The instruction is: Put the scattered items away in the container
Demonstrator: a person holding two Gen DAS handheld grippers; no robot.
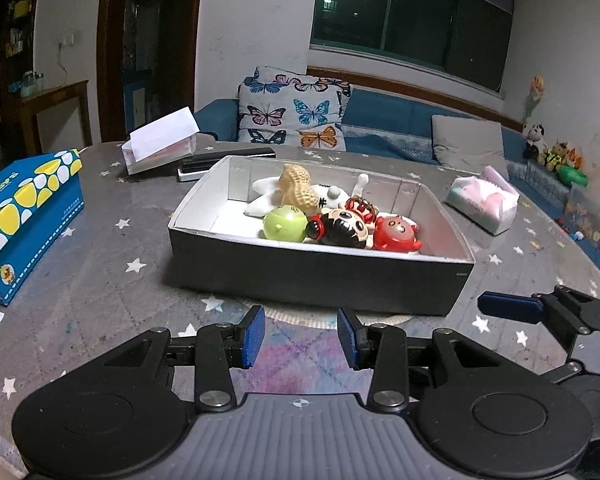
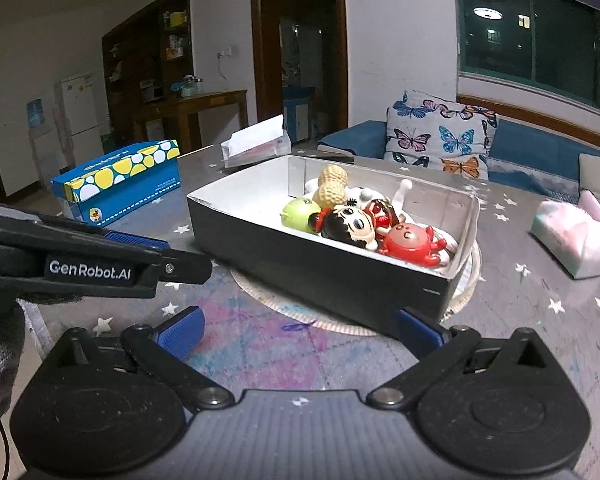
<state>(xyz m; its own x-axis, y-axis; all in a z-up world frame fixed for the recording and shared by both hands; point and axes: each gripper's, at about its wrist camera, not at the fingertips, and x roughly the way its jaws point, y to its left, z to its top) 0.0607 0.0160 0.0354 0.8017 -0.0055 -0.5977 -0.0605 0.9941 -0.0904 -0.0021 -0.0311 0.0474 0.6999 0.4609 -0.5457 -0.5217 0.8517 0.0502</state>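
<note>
A dark grey box with white inside stands on the table ahead of both grippers. In it lie a peanut toy, a green ball, a black-haired doll, a red round toy and a white plush. My left gripper is open and empty, just short of the box's near wall. My right gripper is open wide and empty, near the box's corner. It shows at the right of the left wrist view.
A blue and yellow tissue box stands at the left. A white card box and a black remote lie behind. A pink tissue pack lies at the right. A round mat lies under the box.
</note>
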